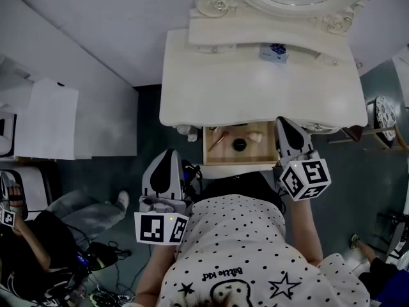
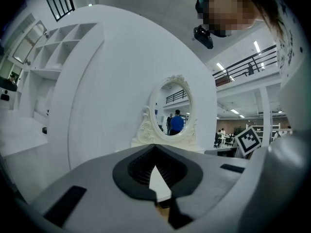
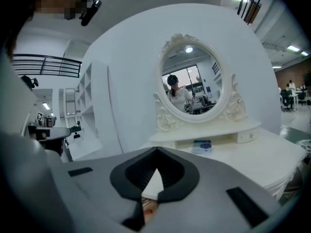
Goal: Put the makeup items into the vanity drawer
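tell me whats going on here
A person at a white vanity holds a claw in each hand. The left claw and right claw are both shut and empty, beside the open drawer. In it lie a makeup brush, a black round compact and a beige sponge. A small box sits on the vanity top.

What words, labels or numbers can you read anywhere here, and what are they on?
"kid", after a word I can't make out: printed on the polka-dot shirt.
Blue print on the small box on the vanity: too small to read.
The left tongs and right tongs carry square marker patterns only, no letters.
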`<state>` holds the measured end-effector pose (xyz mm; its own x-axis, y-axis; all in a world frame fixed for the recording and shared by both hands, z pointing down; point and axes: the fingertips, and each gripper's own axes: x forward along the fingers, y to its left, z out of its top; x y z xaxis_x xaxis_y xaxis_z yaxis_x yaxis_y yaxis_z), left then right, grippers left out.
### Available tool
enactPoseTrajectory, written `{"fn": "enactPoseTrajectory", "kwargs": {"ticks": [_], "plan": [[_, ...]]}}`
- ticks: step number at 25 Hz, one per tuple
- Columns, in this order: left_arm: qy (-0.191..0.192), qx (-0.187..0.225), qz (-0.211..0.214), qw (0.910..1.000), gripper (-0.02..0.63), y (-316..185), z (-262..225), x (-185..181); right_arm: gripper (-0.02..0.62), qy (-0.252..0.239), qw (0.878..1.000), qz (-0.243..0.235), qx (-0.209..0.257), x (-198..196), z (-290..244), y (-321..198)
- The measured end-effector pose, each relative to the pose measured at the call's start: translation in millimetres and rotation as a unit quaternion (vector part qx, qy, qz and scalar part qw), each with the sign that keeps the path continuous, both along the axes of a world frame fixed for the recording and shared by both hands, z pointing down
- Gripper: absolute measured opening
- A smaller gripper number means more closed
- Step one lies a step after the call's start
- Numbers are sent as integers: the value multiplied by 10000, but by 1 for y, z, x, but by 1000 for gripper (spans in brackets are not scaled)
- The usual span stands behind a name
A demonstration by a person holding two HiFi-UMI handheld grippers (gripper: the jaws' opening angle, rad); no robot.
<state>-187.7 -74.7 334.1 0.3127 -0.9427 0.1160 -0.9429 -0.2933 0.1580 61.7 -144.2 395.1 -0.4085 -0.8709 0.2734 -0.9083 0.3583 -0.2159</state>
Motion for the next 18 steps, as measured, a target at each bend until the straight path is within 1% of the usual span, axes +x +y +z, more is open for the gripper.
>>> {"fn": "enactPoseTrajectory", "kwargs": {"ticks": [4,8,13,18], "plan": [[57,94,17,9999,9,2,-7,0,8,-92,9994,-193,278,-6,-38,18],[103,140,9,9998,9,7,-11,0,8,209,9982,-390,395,-18,-52,44],[142,155,41,9998,9,11,-13,4,8,250,9986,-401,242,-23,-45,70],[150,116,173,9997,9,14,-11,16,8,219,9992,-295,132,-15,-34,78]]}}
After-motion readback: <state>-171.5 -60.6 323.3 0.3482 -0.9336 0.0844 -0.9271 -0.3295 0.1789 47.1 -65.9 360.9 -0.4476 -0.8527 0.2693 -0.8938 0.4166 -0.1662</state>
